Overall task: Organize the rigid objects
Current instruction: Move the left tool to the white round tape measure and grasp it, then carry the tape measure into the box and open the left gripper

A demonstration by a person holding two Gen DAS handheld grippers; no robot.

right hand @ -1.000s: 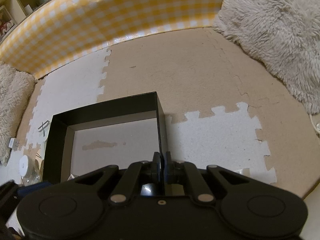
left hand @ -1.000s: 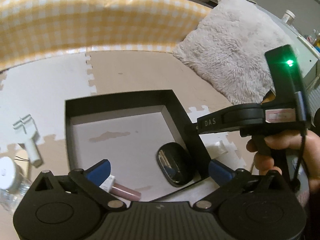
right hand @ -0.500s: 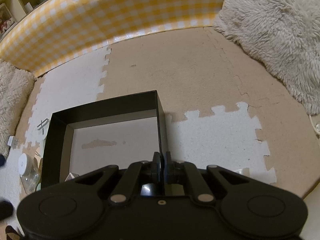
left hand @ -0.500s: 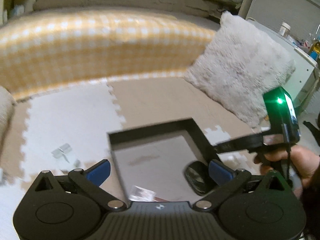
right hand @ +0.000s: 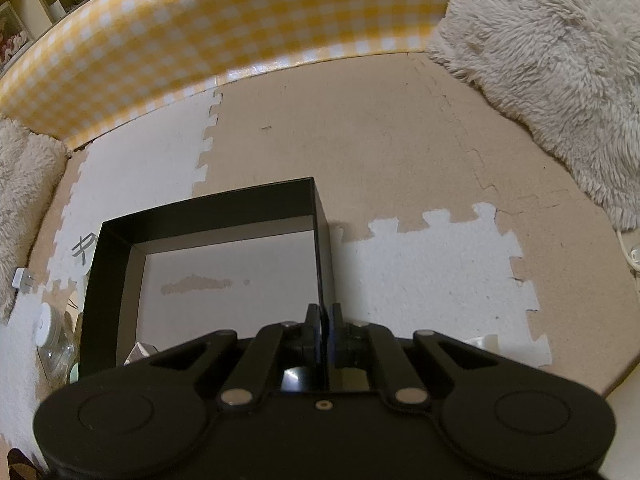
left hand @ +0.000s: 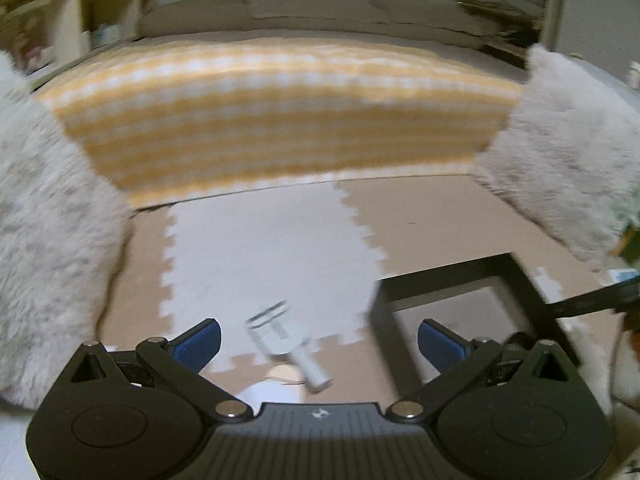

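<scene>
Lying on the white foam floor mat: white handled object (left hand: 282, 338), just left of the black box (left hand: 472, 280), outside its wall. Long axis running from the pronged head, farther away, to the round handle end, nearer and slightly right, so crossing the tool's line at a slant. Details blurring in the left wrist view; exact kind of object not determinable.

Hovering directly behind it: left tool (left hand: 318, 340), blue fingers (left hand: 200, 340) spread wide, nothing between them, object showing in the gap and centred. Left hand judged the nearer one and the likely one for the pick. Probable requirement: lowering toward the handle and turning so the fingers close across the long axis, not along it.

Clamping the right-hand wall of the black box (right hand: 320, 248): right tool (right hand: 325, 320), fingers pressed together on the thin wall, holding the box steady. White box floor mostly bare, a small item showing at its near left corner.

Resting left of the box in the right wrist view: clear jar with white lid (right hand: 50, 330), near the object's place.
</scene>
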